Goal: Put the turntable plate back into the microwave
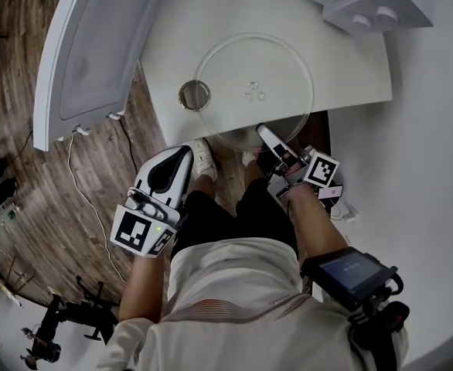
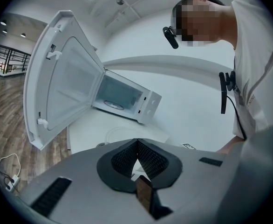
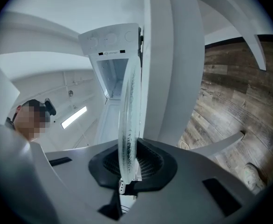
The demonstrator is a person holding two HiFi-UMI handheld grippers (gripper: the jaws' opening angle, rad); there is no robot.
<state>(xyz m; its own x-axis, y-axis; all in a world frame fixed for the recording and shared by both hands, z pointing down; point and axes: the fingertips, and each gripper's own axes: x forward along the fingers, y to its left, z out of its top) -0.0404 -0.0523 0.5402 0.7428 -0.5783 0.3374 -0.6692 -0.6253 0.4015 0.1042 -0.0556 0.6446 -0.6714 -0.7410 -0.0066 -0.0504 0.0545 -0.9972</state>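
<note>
The clear glass turntable plate (image 1: 253, 87) lies flat on the white table (image 1: 350, 76), its near rim hanging over the table's front edge. My right gripper (image 1: 267, 135) is shut on that near rim; in the right gripper view the plate (image 3: 129, 106) runs edge-on between the pads of the right gripper (image 3: 129, 166). The microwave (image 1: 373, 2) stands at the table's back right with its door (image 1: 87, 52) swung wide open to the left. My left gripper (image 1: 182, 155) hangs in front of the table, shut and holding nothing; its left gripper view shows the left gripper (image 2: 137, 146), the plate (image 2: 122, 135) and the open microwave (image 2: 127, 97).
A small round metal-rimmed object (image 1: 194, 95) sits on the table left of the plate. Below the table edge are the person's shoes (image 1: 205, 159) on the wooden floor (image 1: 49, 207). A white cable (image 1: 87, 199) trails across the floor, and a black stand (image 1: 64, 315) lies at lower left.
</note>
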